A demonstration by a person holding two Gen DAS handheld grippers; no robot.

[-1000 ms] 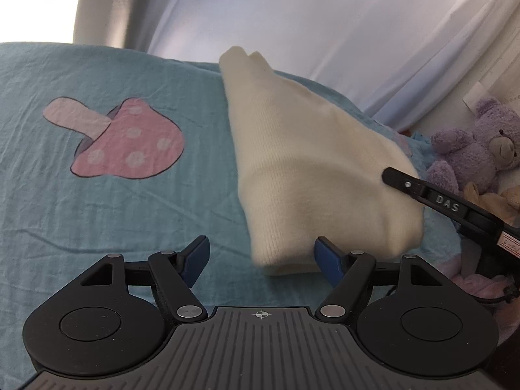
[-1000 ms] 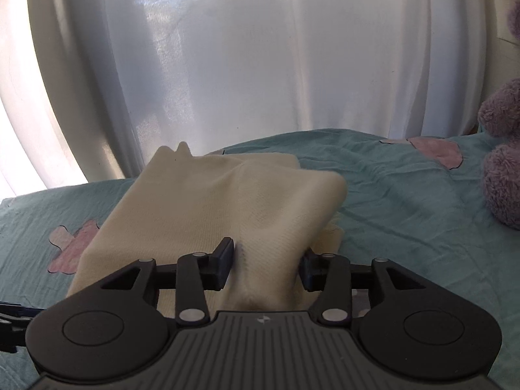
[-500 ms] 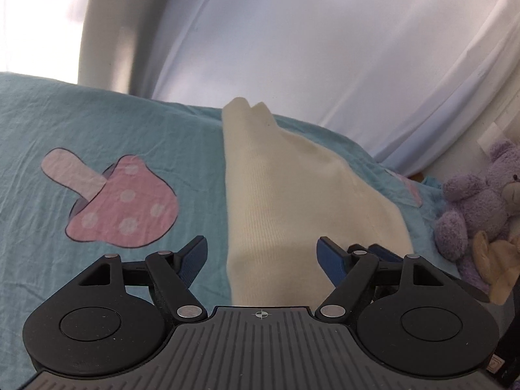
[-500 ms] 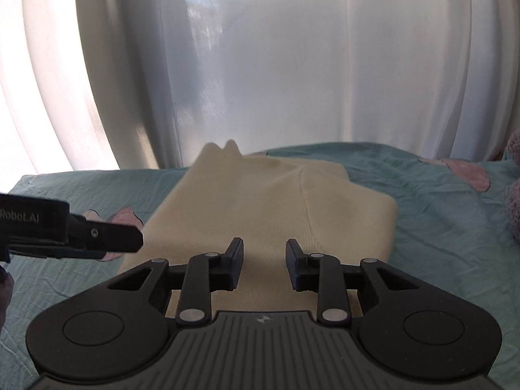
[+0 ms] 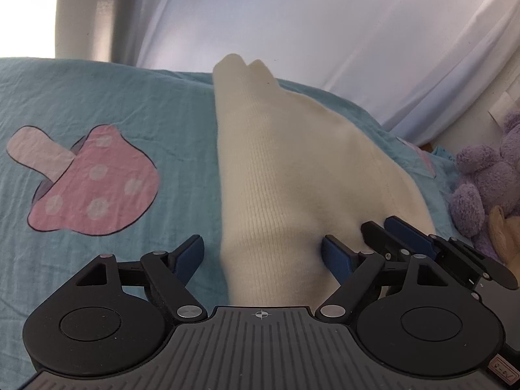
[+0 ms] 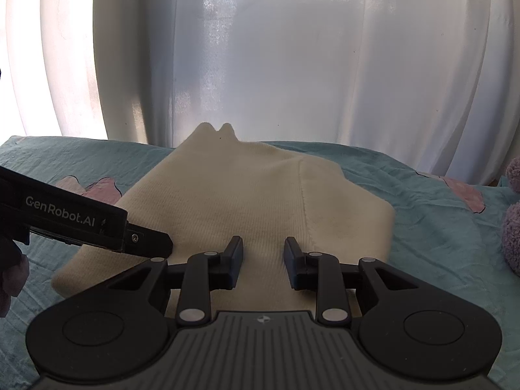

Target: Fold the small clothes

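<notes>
A cream knit garment (image 5: 292, 175) lies folded on a teal bedsheet (image 5: 113, 104); it also shows in the right wrist view (image 6: 247, 201). My left gripper (image 5: 265, 256) is open, its blue-padded fingers straddling the garment's near edge. My right gripper (image 6: 263, 258) is open with a narrower gap, fingers over the garment's near edge. The right gripper's fingers (image 5: 406, 234) show at the right in the left wrist view. The left gripper's body (image 6: 74, 217) shows at the left in the right wrist view.
A pink mushroom print (image 5: 87, 182) lies on the sheet left of the garment. A purple plush toy (image 5: 484, 178) sits at the right. White curtains (image 6: 276, 48) hang behind the bed.
Both grippers have moved in to the garment's near edge and now sit side by side. The right gripper's gap narrowed, then widened slightly. The garment lies as before.
</notes>
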